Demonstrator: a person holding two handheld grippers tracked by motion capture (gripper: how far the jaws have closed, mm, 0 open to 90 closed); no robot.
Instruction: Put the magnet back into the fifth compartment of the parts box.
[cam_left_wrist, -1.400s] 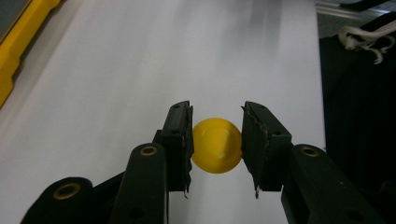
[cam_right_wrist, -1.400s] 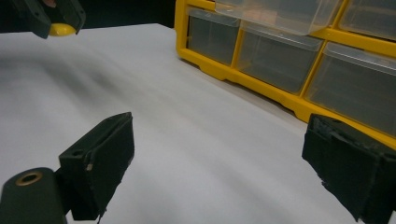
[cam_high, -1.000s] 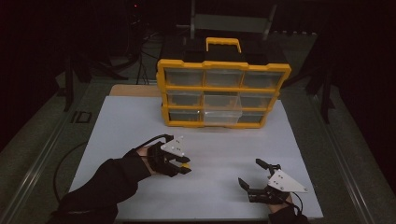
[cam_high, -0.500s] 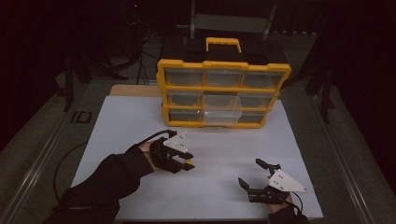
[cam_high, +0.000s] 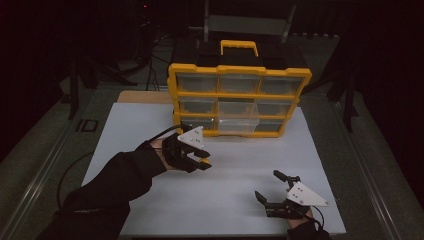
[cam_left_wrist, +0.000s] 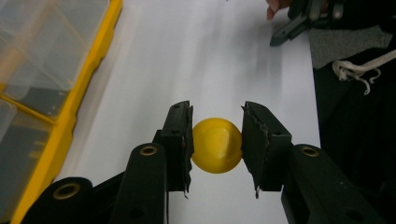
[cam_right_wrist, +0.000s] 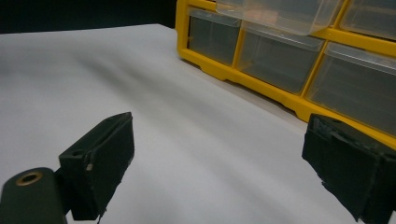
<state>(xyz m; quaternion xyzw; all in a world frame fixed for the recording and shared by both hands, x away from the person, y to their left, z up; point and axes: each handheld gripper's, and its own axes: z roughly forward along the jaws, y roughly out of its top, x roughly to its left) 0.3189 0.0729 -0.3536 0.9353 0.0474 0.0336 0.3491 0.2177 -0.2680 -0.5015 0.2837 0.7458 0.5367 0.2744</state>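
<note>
A small yellow ball (cam_left_wrist: 216, 145) sits clamped between the two black jaws of my left gripper (cam_left_wrist: 216, 140), held above the white tabletop. In the high view that left gripper (cam_high: 202, 163) hovers left of centre, a little in front of the yellow drawer organizer (cam_high: 239, 100), with the ball (cam_high: 204, 161) a speck of yellow at its tip. One clear middle drawer (cam_high: 238, 119) of the organizer stands pulled out. My right gripper (cam_high: 270, 187) rests low near the front right of the table, its jaws wide open and bare. The right gripper view looks between its fingers (cam_right_wrist: 105, 158) toward the organizer (cam_right_wrist: 289, 56).
A white board (cam_high: 150, 130) covers the table. The organizer has a yellow handle (cam_high: 239, 46) on top and several clear drawers. A black cable (cam_high: 65, 175) loops off the table's left side. A dark sleeve with a white drawstring (cam_left_wrist: 357, 72) lies at the right of the left gripper view.
My left gripper with the ball has shifted slightly right and toward the organizer. The right gripper has stayed in place.
</note>
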